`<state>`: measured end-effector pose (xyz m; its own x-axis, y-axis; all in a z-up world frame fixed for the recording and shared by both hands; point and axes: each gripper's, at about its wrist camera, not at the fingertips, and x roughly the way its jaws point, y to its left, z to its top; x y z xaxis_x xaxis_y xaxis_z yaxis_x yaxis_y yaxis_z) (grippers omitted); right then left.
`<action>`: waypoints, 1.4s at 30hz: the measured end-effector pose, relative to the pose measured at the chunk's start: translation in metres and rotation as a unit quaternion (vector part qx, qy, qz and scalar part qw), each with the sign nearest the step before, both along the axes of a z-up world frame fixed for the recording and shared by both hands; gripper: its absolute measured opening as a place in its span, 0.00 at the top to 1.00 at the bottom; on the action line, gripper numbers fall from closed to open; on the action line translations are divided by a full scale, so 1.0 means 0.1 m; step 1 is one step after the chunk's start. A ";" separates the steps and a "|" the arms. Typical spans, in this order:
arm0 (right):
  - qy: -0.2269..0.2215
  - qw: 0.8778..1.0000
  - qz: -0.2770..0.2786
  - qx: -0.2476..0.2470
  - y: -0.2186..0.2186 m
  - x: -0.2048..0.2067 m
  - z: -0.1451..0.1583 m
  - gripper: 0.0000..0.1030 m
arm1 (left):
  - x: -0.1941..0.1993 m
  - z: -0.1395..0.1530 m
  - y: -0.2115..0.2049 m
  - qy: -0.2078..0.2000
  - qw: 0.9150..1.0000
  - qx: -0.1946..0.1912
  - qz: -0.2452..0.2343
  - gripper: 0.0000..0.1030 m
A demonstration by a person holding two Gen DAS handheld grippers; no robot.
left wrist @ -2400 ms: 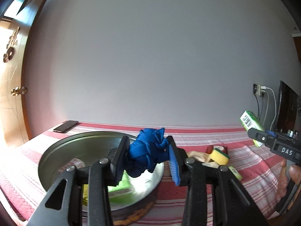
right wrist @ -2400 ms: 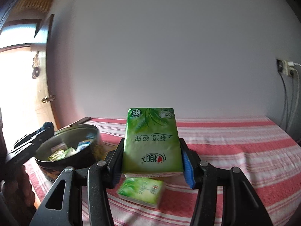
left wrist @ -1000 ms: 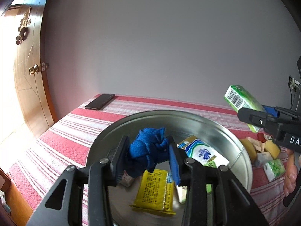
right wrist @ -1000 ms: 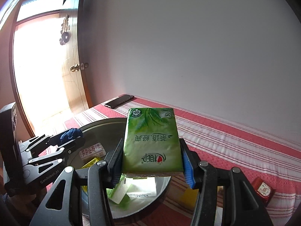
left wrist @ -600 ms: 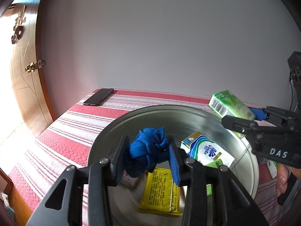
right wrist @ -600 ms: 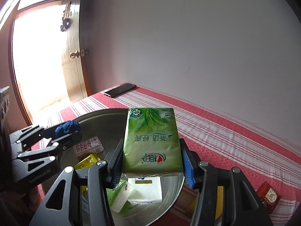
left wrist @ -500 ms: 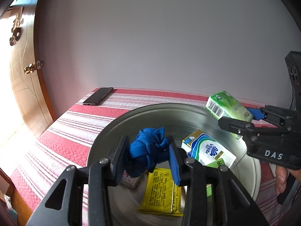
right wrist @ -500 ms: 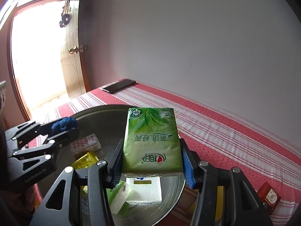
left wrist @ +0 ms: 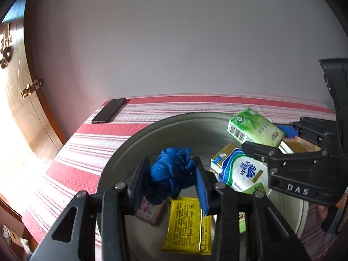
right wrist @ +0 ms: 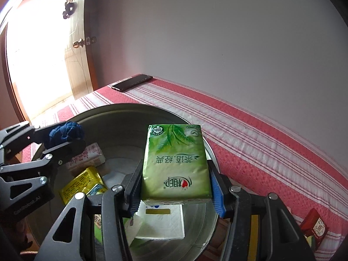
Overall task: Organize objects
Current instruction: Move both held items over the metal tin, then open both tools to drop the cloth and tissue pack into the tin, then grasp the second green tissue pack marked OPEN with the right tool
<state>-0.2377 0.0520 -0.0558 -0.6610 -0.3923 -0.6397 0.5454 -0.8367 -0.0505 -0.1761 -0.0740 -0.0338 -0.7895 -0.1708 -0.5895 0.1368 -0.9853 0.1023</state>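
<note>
My left gripper (left wrist: 170,166) is shut on a crumpled blue cloth (left wrist: 167,174) and hangs over the inside of a round metal basin (left wrist: 134,137). My right gripper (right wrist: 175,169) is shut on a green tissue pack (right wrist: 176,158), held over the basin's right side (right wrist: 212,150). From the left wrist view the green pack (left wrist: 254,128) sits above the basin's far right rim. The right wrist view shows the blue cloth (right wrist: 65,132) at the basin's left edge.
In the basin lie a yellow sachet (left wrist: 187,224), a white and blue tissue pack (left wrist: 241,171), a small pink packet (left wrist: 148,211) and a white pack (right wrist: 161,224). A phone (left wrist: 108,113) lies on the red striped tablecloth (right wrist: 261,143) near the wall. A red packet (right wrist: 315,226) lies to the right. A wooden door (right wrist: 80,50) stands left.
The right gripper has come down and in over the basin with the green pack. The left gripper has shifted a little over the basin, still holding the blue cloth.
</note>
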 end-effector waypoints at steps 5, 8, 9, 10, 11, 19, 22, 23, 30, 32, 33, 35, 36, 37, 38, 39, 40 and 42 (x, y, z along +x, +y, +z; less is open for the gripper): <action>-0.008 1.000 0.002 -0.001 -0.02 -0.05 -0.04 0.46 | -0.05 0.01 0.00 0.002 1.000 -0.002 0.005 0.44; -0.013 1.000 0.004 0.000 -0.02 -0.06 -0.06 0.45 | -0.06 0.01 -0.01 0.004 1.000 -0.001 0.006 0.34; -0.009 1.000 0.001 0.001 -0.01 -0.06 -0.06 0.44 | -0.06 0.02 -0.02 0.005 1.000 0.000 0.006 0.31; -0.006 1.000 -0.001 0.001 0.01 -0.05 -0.05 0.42 | -0.06 0.01 -0.03 0.006 1.000 0.001 0.008 0.30; -0.005 1.000 -0.003 -0.002 0.02 -0.04 -0.05 0.41 | -0.06 0.01 -0.04 0.008 1.000 0.003 0.009 0.29; 0.016 0.999 -0.011 -0.028 0.35 0.27 0.09 0.40 | 0.17 0.08 -0.09 0.047 0.998 0.032 0.038 0.11; 0.026 0.999 -0.023 -0.031 0.60 0.46 0.13 0.39 | 0.31 0.10 0.00 0.069 0.996 0.036 0.043 0.05; 0.032 0.999 -0.030 -0.028 0.68 0.52 0.13 0.39 | 0.35 0.10 0.05 0.077 0.995 0.036 0.045 0.04; 0.062 0.989 -0.132 -0.032 1.49 1.08 0.05 0.24 | 0.54 0.04 0.55 0.106 0.994 0.037 0.011 0.00; 0.048 0.984 -0.170 -0.009 1.66 1.16 -0.07 0.23 | 0.55 0.02 0.68 0.106 0.994 0.034 -0.001 0.00; 0.038 0.982 -0.186 -0.001 1.73 1.13 -0.12 0.23 | 0.53 0.01 0.76 0.102 0.994 0.030 -0.009 0.00; 0.023 0.980 -0.199 -0.007 1.84 1.06 -0.17 0.23 | 0.52 0.00 0.89 0.098 0.995 0.023 -0.019 0.00; 0.009 0.980 -0.201 -0.013 1.88 1.04 -0.20 0.23 | 0.51 0.00 0.94 0.095 0.995 0.021 -0.024 0.00; 0.001 0.979 -0.202 -0.012 1.89 1.02 -0.22 0.23 | 0.50 -0.01 0.98 0.093 0.995 0.018 -0.029 0.00; -0.005 0.979 -0.204 -0.006 1.89 1.00 -0.25 0.23 | 0.50 -0.01 1.02 0.093 0.995 0.015 -0.031 0.00; -0.013 0.978 -0.207 0.002 1.87 0.95 -0.29 0.23 | 0.49 -0.01 1.05 0.093 0.995 0.011 -0.035 0.00; -0.018 0.978 -0.207 0.003 1.85 0.94 -0.31 0.23 | 0.48 -0.02 1.08 0.091 0.995 0.008 -0.037 0.00; -0.033 0.979 -0.202 -0.001 1.84 0.90 -0.38 0.23 | 0.46 -0.03 1.12 0.087 0.995 0.006 -0.039 0.00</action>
<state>-0.1477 0.2357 -0.0940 -0.7192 -0.1097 -0.6860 0.1724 -0.9847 -0.0233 -0.1297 0.0383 -0.0363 -0.8902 -0.0985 -0.4448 0.0740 -0.9946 0.0722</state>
